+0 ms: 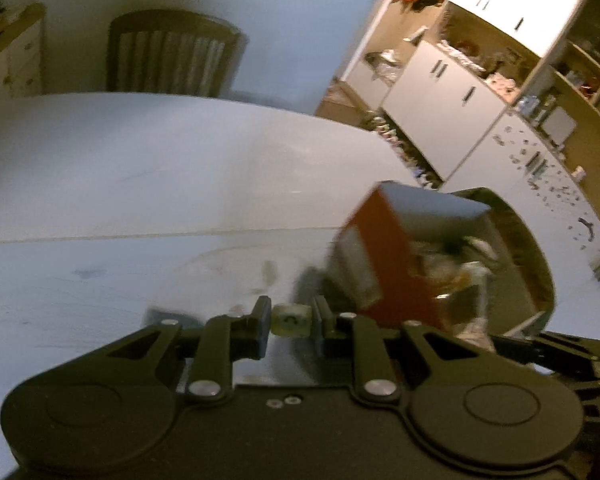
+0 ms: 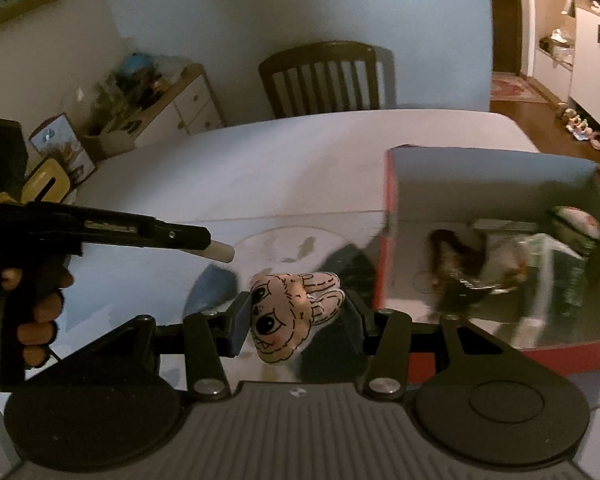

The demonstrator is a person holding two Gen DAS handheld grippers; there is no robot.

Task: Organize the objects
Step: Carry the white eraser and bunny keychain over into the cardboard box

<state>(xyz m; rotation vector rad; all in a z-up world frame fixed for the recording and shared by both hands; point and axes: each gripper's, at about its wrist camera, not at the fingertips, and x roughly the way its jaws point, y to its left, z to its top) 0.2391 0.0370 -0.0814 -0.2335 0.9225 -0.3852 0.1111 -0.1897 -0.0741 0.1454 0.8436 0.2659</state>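
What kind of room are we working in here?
Most likely a home dining area next to a kitchen: a white table with a wooden chair pushed up to it, and white cabinets with cluttered shelves through the doorway.

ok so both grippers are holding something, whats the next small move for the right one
Probably carry the right gripper rightward over the red box's near wall, then release. It is shut on the pink plush toy, which sits just left of the open box that already holds other items.
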